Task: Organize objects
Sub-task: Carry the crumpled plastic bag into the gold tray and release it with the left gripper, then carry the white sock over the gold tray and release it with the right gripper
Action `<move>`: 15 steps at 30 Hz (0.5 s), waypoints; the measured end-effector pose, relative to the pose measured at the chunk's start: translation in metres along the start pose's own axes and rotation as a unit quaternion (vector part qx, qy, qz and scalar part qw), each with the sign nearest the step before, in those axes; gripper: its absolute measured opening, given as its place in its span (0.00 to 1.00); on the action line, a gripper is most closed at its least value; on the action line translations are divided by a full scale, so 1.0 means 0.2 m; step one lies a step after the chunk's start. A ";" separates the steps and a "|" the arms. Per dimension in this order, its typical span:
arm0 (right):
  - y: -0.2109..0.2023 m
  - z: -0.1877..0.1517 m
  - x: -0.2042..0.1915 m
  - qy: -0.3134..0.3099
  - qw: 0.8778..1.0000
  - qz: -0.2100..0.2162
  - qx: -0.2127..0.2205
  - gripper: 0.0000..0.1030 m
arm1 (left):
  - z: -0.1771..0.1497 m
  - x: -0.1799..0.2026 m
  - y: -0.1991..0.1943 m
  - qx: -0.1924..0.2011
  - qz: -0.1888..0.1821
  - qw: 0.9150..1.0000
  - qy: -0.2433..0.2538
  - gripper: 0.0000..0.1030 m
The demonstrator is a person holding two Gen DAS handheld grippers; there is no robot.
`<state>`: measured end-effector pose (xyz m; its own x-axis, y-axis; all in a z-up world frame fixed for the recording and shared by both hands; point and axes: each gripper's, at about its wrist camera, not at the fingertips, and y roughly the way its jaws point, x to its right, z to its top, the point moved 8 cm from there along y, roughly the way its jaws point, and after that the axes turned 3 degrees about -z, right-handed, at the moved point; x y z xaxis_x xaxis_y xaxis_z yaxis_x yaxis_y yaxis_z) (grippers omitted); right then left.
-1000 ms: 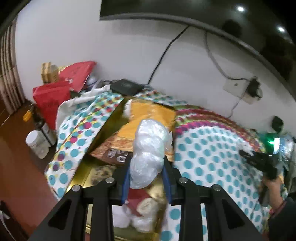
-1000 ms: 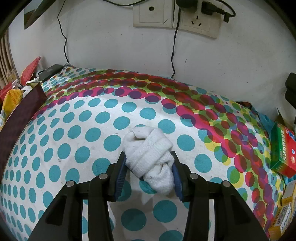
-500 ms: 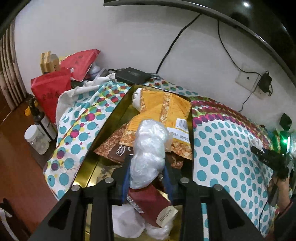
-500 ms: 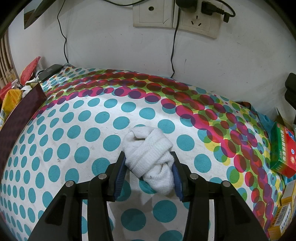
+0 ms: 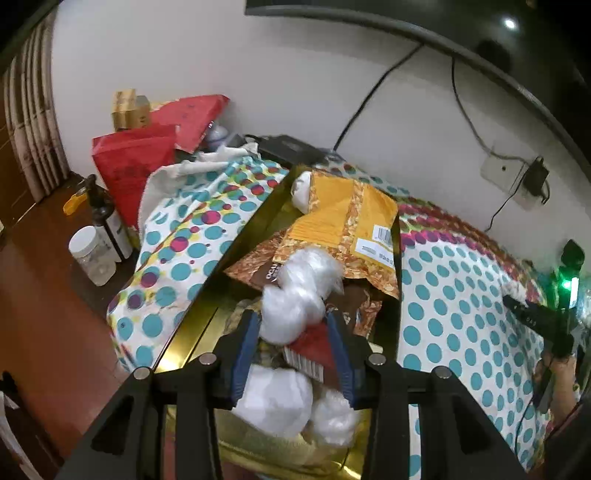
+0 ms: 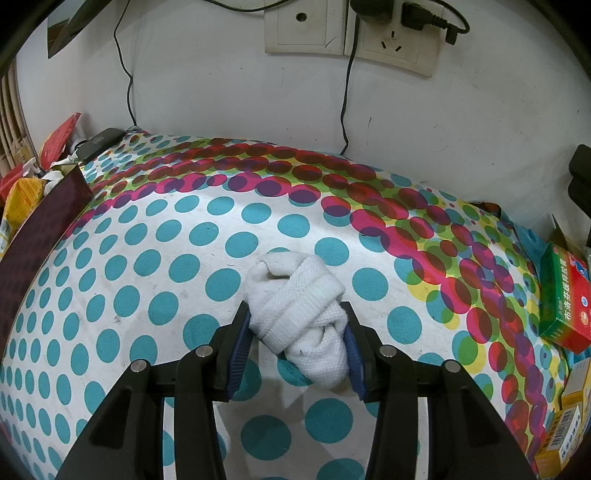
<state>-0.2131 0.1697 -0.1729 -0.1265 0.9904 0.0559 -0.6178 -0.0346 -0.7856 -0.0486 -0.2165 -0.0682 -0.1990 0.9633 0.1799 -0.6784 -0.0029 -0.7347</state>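
Observation:
A crumpled clear plastic bag sits between the blue pads of my left gripper, whose jaws are opening. The bag leans left, off the right pad, over a gold box that holds a yellow snack packet, a brown packet, a red carton and white bags. On the dotted tablecloth, my right gripper is shut on a white rolled sock bundle. The left wrist view shows that right gripper at the far right, with a hand under it.
The box's dark red side stands at the cloth's left edge. A green and red medicine box and more cartons lie at the right. Red bags, a dark bottle and a jar crowd the left. Wall sockets with cables hang behind.
The left gripper's jaws have spread and the plastic bag has sagged forward and left into the gold box. The left view has shifted over the box. The right gripper and sock bundle have stayed still.

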 end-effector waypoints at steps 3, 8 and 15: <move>0.00 0.00 0.00 0.000 1.000 0.000 0.000 0.42 | -0.03 0.02 -0.10 0.025 -0.009 1.000 0.000 0.39; 0.00 0.00 0.01 0.002 1.000 0.003 0.000 0.42 | -0.13 0.19 -0.22 0.036 -0.054 0.998 0.026 0.43; 0.01 0.00 0.04 0.012 1.000 -0.010 -0.004 0.56 | -0.33 0.48 -0.19 0.006 -0.105 0.991 0.081 0.45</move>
<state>-0.2147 0.1774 -0.1744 -0.0955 0.9938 0.0563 -0.6131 -0.0142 -0.7899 0.0046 -0.1066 -0.0661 0.0630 0.9736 0.2193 -0.7008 0.1996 -0.6848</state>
